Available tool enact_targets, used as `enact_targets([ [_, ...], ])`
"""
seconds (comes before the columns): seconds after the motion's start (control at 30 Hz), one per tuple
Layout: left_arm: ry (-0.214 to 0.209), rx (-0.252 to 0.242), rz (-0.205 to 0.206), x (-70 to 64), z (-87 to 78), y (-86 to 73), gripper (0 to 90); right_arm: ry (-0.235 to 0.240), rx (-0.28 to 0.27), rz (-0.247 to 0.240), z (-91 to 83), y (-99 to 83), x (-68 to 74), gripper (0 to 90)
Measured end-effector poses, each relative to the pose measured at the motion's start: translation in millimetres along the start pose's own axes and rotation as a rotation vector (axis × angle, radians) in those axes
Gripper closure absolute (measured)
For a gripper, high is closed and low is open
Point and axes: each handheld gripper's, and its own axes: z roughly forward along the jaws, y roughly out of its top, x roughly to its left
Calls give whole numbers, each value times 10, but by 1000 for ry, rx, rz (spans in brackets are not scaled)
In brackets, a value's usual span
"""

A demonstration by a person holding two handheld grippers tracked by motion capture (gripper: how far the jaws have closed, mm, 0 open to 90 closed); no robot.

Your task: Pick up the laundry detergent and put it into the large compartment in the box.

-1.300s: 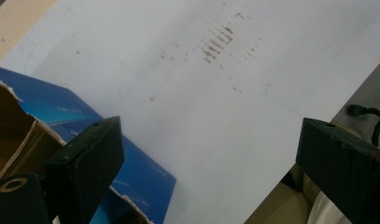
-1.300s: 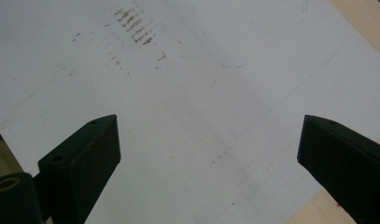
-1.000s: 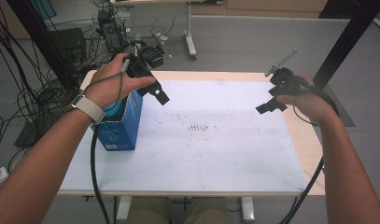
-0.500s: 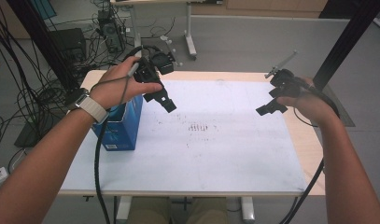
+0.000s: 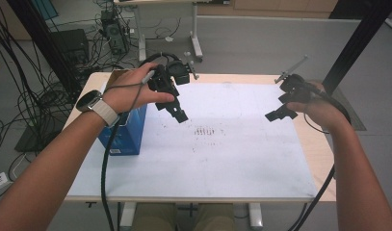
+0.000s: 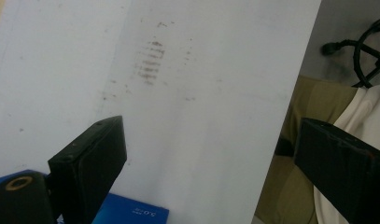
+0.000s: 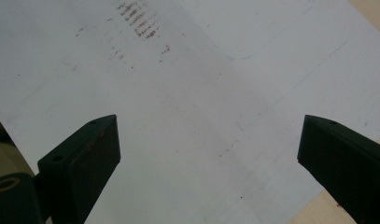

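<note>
My left gripper (image 5: pixel 173 108) hangs over the left-middle of the white sheet (image 5: pixel 232 159), just right of a blue box (image 5: pixel 124 132). Its jaws stand wide apart with nothing between them (image 6: pixel 215 163); a corner of the blue box (image 6: pixel 131 214) shows at the bottom of the left gripper view. My right gripper (image 5: pixel 280 108) hovers above the sheet's far right side, open and empty (image 7: pixel 208 163). A patch of dark smudge marks (image 5: pixel 205 131) lies on the sheet between the two grippers, also visible as smudge marks (image 6: pixel 150 60) and smudge marks (image 7: pixel 138 18).
The sheet covers most of a wooden table (image 5: pixel 319 159). Cables and equipment (image 5: pixel 111 29) crowd the floor beyond the far left corner, and a black post (image 5: pixel 357 43) rises at the far right. The person's trousers (image 6: pixel 281 186) show past the near edge.
My left gripper has moved right, from above the blue box out over the sheet. The right gripper has stayed nearly still.
</note>
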Motion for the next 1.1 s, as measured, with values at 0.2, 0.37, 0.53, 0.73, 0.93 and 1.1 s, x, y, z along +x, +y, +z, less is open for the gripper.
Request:
enact_targets([
  [0.2,0,-7,25,-19,44,25,98,-1,-4,0,-14,-5,-4,58],
  [0.37,-2,1,48,-61,97,58,97,2,-1,3,8,-19,-7,58],
  [0.53,-12,7,81,-100,150,97,96,7,-4,2,28,-33,-11,58],
  [0.73,-10,32,127,-155,250,154,94,7,-2,4,45,-57,-29,58],
  [0.93,-8,50,149,-184,291,193,95,12,2,12,65,-83,-46,58],
  [1.1,-5,54,158,-190,323,219,96,14,-1,21,78,-84,-70,58],
])
